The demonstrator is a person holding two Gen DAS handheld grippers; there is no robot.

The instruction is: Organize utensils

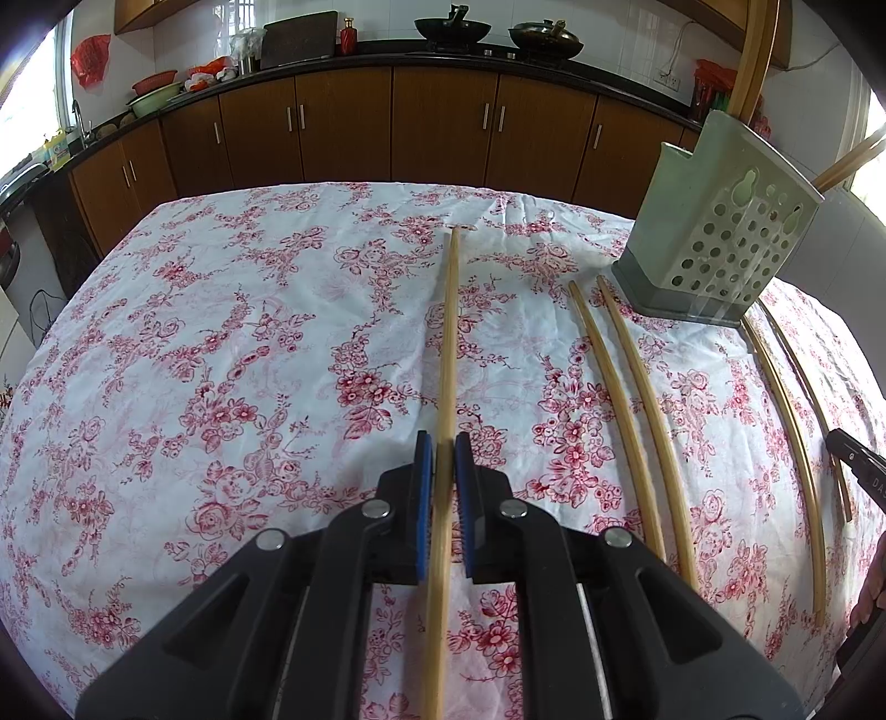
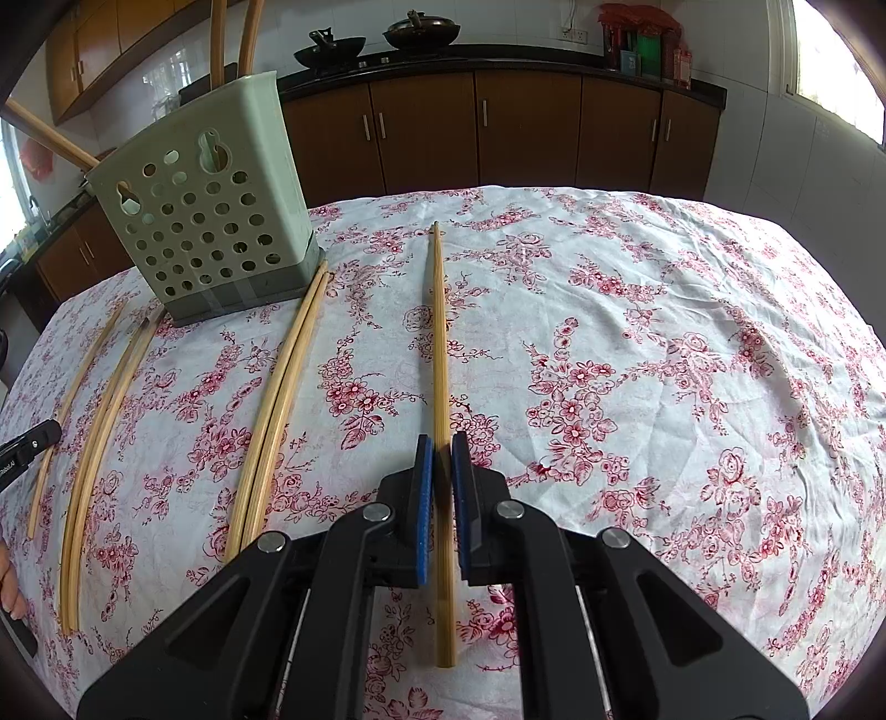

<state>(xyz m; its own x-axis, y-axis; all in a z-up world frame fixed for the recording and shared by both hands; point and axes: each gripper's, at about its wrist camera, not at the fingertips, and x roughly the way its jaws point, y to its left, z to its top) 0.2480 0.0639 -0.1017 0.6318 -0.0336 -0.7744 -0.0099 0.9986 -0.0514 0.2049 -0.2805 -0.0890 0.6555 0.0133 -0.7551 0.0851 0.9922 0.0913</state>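
held chopstick (image 1: 449, 343) cut off below, holder (image 1: 714, 232) chopsticks cropped above

This is a home kitchen. Dark brown wooden base cabinets with metal bar handles (image 1: 443, 127) run along the far wall under a black countertop (image 2: 498, 63). Two black woks (image 1: 451, 27) sit on the hob, white tiles (image 1: 183, 33) cover the wall, and a table wears a white cloth printed with red roses (image 2: 609, 332). A pale green perforated plastic chopstick holder (image 2: 205, 210) stands on it.
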